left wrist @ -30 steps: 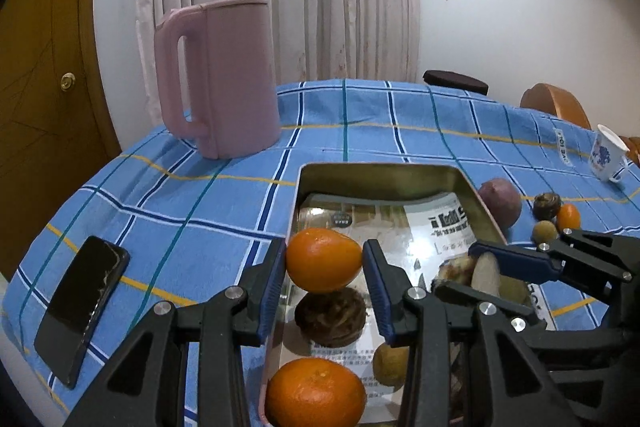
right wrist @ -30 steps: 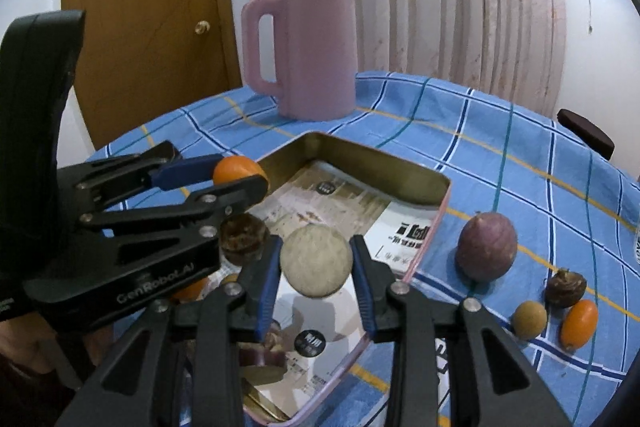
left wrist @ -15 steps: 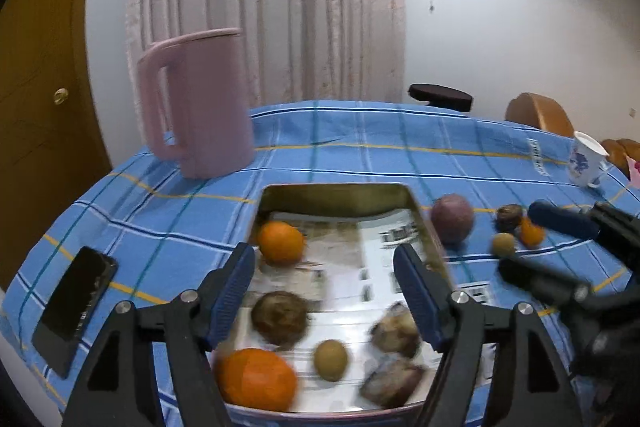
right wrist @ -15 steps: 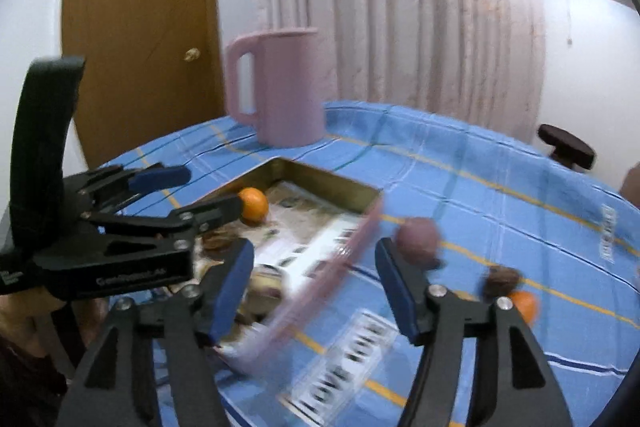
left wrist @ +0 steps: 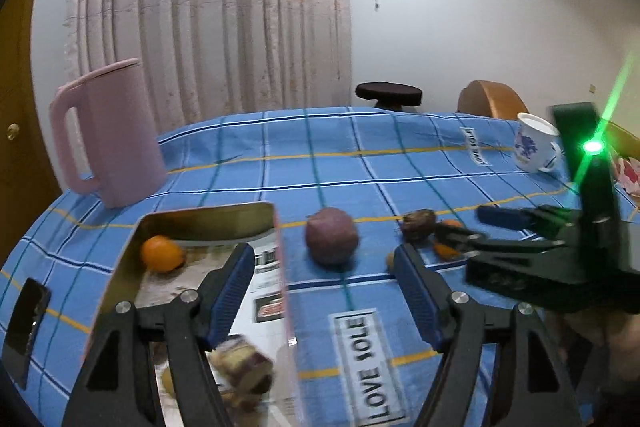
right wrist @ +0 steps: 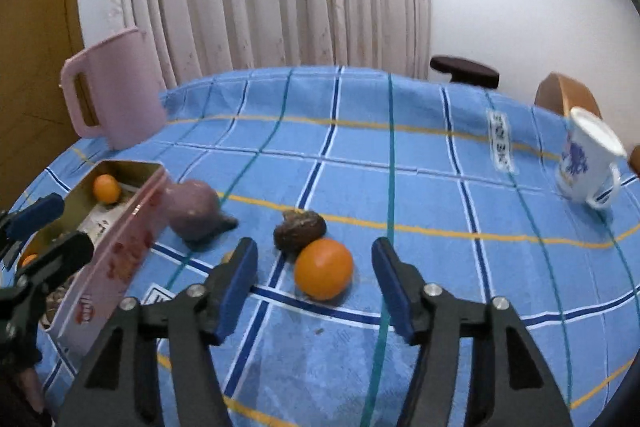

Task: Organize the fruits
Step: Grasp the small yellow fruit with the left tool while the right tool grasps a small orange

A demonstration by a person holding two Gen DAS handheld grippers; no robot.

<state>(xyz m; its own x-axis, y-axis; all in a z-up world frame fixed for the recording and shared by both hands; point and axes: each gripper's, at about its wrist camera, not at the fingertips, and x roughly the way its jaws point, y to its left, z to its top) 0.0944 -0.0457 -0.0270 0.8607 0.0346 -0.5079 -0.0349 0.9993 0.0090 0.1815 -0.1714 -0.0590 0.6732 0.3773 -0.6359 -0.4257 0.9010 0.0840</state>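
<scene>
A metal tin tray (left wrist: 208, 223) (right wrist: 120, 247) on the blue checked cloth holds an orange (left wrist: 162, 254) (right wrist: 106, 188) and several other fruits. Outside it lie a purple fruit (left wrist: 331, 235) (right wrist: 192, 205), a dark brown fruit (left wrist: 418, 225) (right wrist: 299, 225) and a small orange (right wrist: 324, 274) (left wrist: 444, 249). My left gripper (left wrist: 324, 291) is open and empty, above the tray's right edge. My right gripper (right wrist: 314, 287) is open and empty, its fingers on either side of the small orange. It also shows in the left wrist view (left wrist: 476, 227).
A pink jug (left wrist: 108, 135) (right wrist: 114, 89) stands at the back left. A white and blue mug (left wrist: 534, 143) (right wrist: 588, 159) stands at the right. A black phone (left wrist: 26, 319) lies near the table's left edge. A stool (left wrist: 388, 93) and a chair stand behind the table.
Both grippers have opened. The left let go of an orange and the right let go of a pale round fruit into the tray. Both have swung right, the right one to the small orange.
</scene>
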